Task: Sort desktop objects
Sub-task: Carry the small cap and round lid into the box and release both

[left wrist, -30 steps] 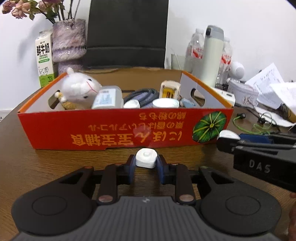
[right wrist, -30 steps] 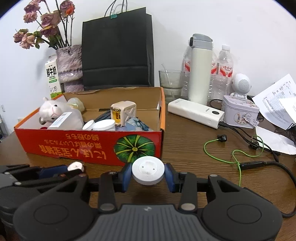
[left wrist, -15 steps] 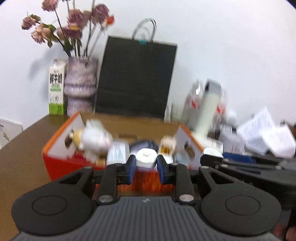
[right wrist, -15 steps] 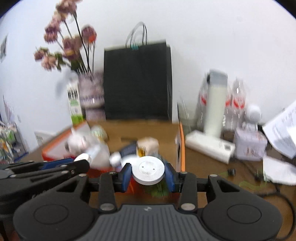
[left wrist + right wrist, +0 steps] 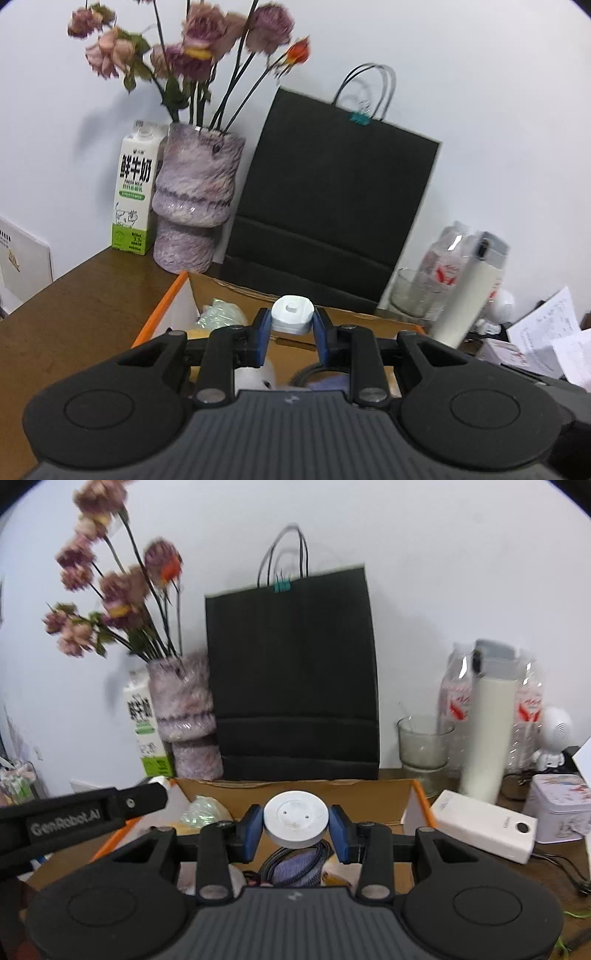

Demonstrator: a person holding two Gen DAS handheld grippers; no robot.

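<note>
Left gripper (image 5: 291,328) clamped on small white cap (image 5: 292,315), right gripper (image 5: 295,830) on white disc (image 5: 295,822), above cardboard box (image 5: 402,797); early release risks bounce off clutter inside box.

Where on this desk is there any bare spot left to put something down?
The bare wood of the table, left of the cardboard box and in front of the milk carton, looks free. The box itself is crowded, and so is the right side, round the power bank, tin, glass and bottles.
</note>
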